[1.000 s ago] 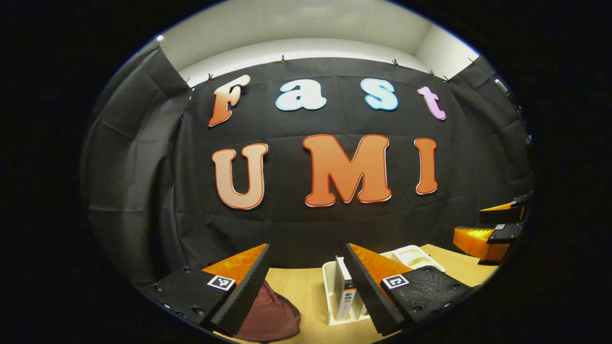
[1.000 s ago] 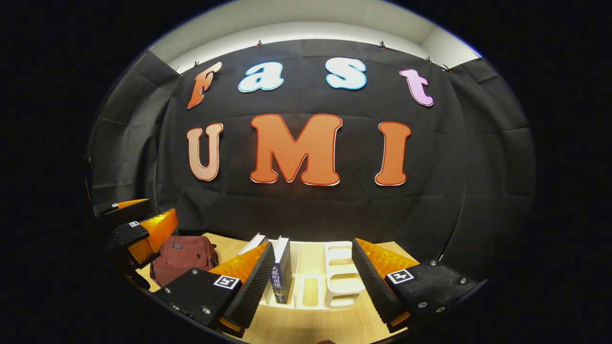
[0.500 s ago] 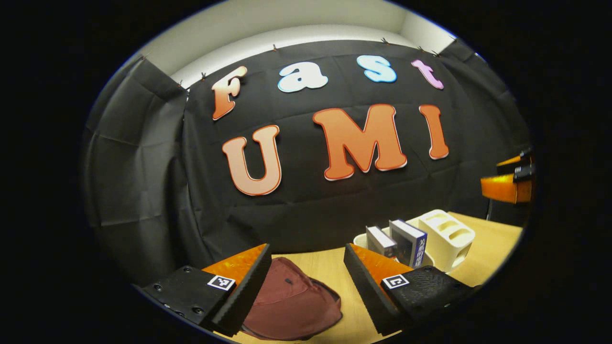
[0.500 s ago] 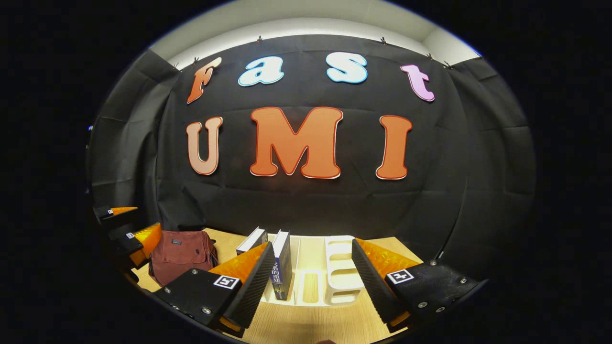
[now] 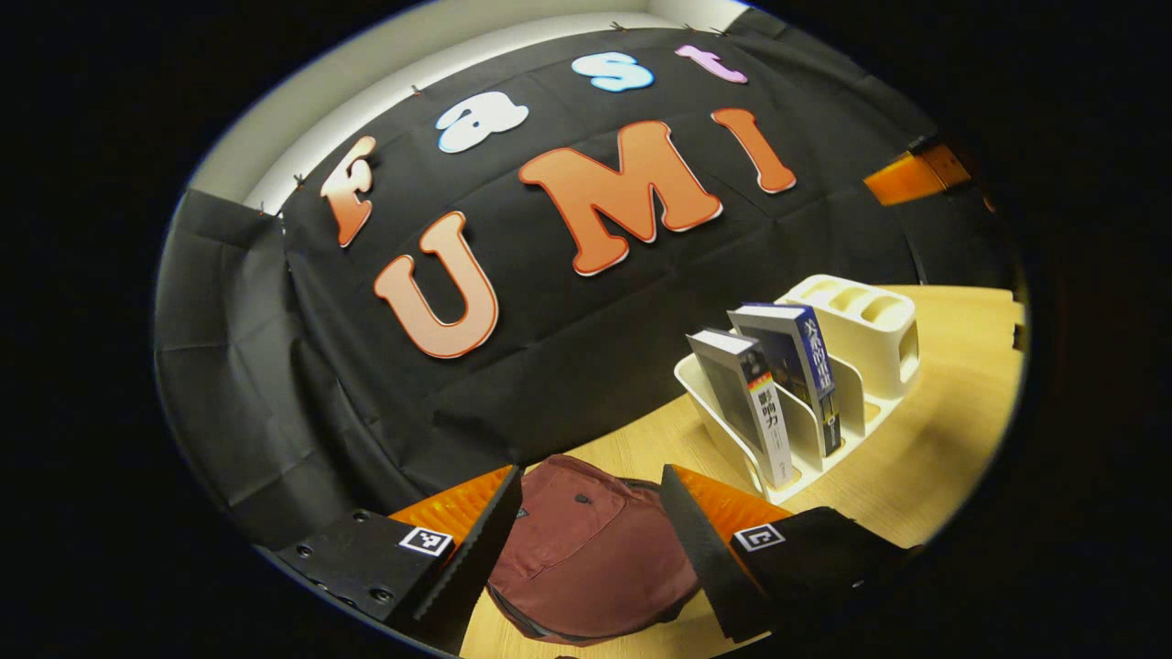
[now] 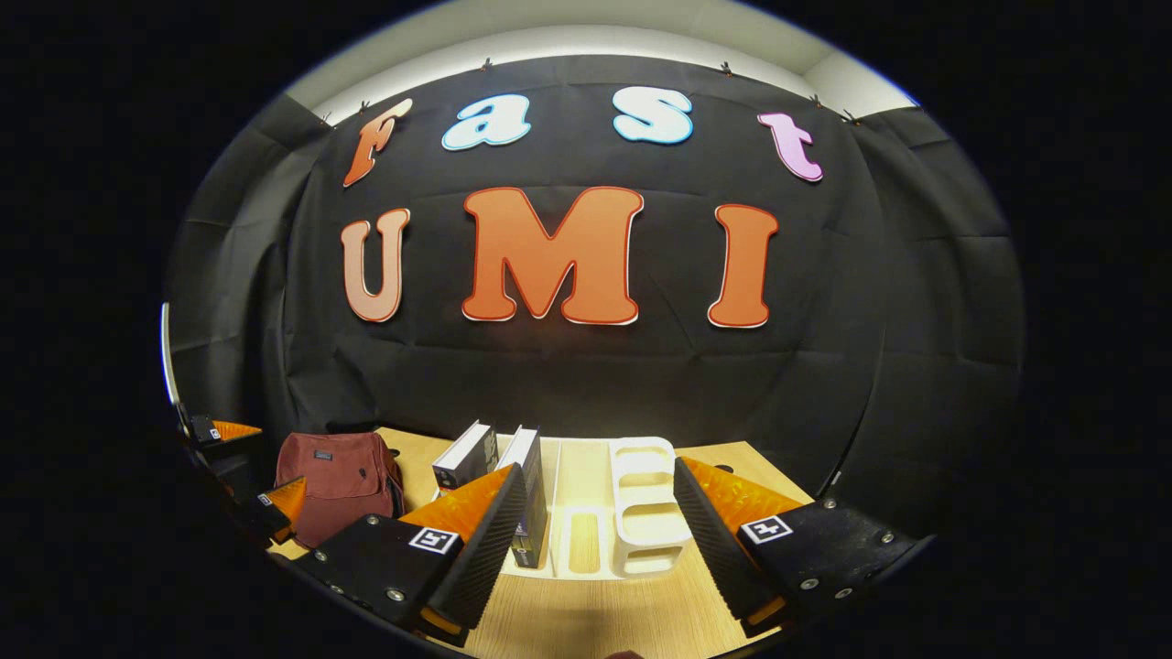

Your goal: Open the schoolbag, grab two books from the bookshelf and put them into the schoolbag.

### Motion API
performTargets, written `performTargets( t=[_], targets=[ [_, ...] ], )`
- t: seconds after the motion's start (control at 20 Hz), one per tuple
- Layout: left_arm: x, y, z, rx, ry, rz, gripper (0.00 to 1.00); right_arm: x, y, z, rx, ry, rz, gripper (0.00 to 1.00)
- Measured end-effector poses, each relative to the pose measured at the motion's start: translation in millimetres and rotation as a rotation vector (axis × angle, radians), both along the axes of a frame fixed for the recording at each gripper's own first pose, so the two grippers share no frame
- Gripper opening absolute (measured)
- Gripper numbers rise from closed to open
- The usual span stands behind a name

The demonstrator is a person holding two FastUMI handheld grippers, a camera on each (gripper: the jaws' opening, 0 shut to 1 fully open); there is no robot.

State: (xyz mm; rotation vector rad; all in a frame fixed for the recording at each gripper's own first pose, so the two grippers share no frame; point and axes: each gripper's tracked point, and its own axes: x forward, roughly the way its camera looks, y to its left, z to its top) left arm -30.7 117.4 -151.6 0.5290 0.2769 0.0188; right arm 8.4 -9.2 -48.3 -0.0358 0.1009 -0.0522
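Fingers of the left gripper (image 5: pixel 591 540) are standing wide apart in the left gripper view, gripping nothing, and hanging just above the schoolbag (image 5: pixel 591 549). That dark red schoolbag is lying closed on the wooden table (image 5: pixel 925 458), near its left end, close to the black cloth wall (image 5: pixel 513 366). Farther off and to the right, the white bookshelf (image 5: pixel 870 320) is sitting on the table with 2 books standing tilted in its slots: a book with a white spine (image 5: pixel 746 403) nearer the schoolbag, and a blue book (image 5: pixel 801 366) just beside it.

In the right gripper view, the right gripper (image 6: pixel 595 540) is also spread open and empty, hanging over the front edge of the table (image 6: pixel 586 622) and pointing at the bookshelf (image 6: pixel 645 513). The 2 books (image 6: pixel 499 458) are leaning in the left slots, with the schoolbag (image 6: pixel 339 485) beyond them to the left. The left gripper (image 6: pixel 252 476) is showing at the far left, beside the schoolbag.
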Motion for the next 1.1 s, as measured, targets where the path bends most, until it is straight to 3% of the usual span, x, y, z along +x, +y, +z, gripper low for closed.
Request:
performTargets(
  t=[0.35, 0.75, 1.1],
  targets=[
    [-11.3, 2.6, -75.5, 0.156, 0.157, -0.057, 0.95, -1.0, -15.8, -13.2, -0.002, 0.029, -0.054, 0.96],
    [-26.6, 25.9, -168.5, 0.334, 0.415, -0.06, 0.98, -5.7, -36.8, -22.7, -0.004, 0.052, -0.116, 0.96],
    [-22.0, 34.5, -196.4, 0.412, 0.494, -0.06, 0.97, -8.3, -44.2, -26.1, -0.007, 0.06, -0.138, 0.96]
  ],
)
